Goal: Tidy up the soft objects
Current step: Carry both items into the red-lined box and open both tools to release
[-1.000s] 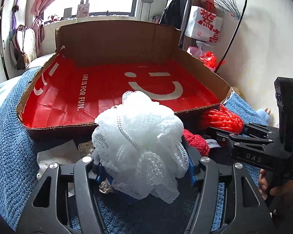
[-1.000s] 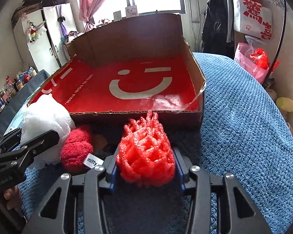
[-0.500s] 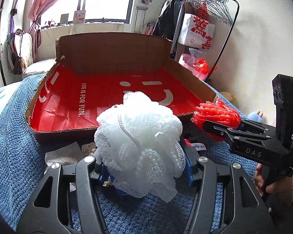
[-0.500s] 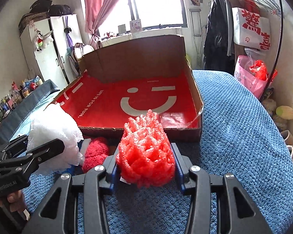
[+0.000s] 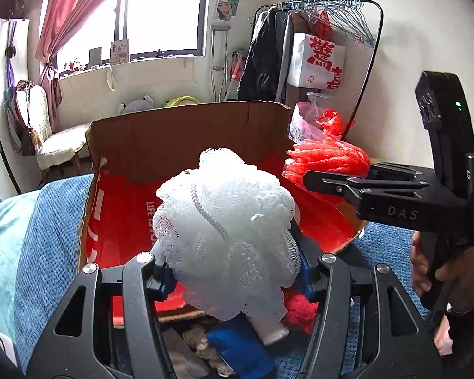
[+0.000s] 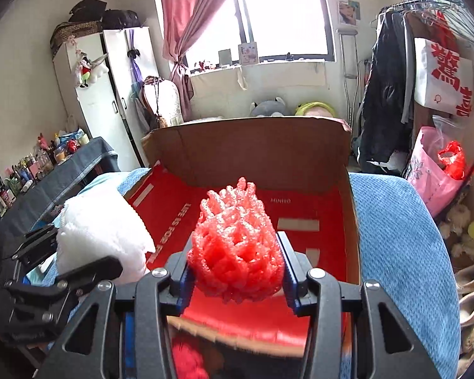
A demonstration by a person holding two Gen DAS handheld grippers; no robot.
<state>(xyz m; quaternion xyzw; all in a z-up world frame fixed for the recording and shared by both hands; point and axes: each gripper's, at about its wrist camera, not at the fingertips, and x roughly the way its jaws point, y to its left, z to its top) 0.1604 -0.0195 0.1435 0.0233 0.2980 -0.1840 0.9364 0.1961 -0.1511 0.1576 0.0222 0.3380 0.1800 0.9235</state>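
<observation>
- Both grippers are now higher and further forward than 1 second ago: then the 2 soft objects were low in front of the near wall of the cardboard box (image 5: 186, 132), and now they are hanging over its red floor.
- The left gripper (image 5: 233, 271) is holding the white mesh sponge (image 5: 227, 230); its blue pads are pressing into the 2 sides of it, and the jaws are standing at a middle width.
- The right gripper (image 6: 235, 271) is holding the red foam net (image 6: 237, 246) in the same way, with the pads squeezing its sides.
- In the left wrist view, the red foam net (image 5: 328, 161) is near the right wall of the box, and a hand (image 5: 448, 278) is gripping the handle of that tool.
- For the task, I am judging that the carrying step is almost finished and the release into the box is coming next; both items look clear of the near wall.
- The box is showing only its red lining with white print; it seems to be holding no object yet, but the 2 held items are hiding part of the floor, so I cannot be sure.
- A red fluffy item (image 5: 300, 309) and a blue item (image 5: 240, 344) are lying on the blue blanket (image 5: 44, 237) outside the box, still waiting to be sorted.
</observation>
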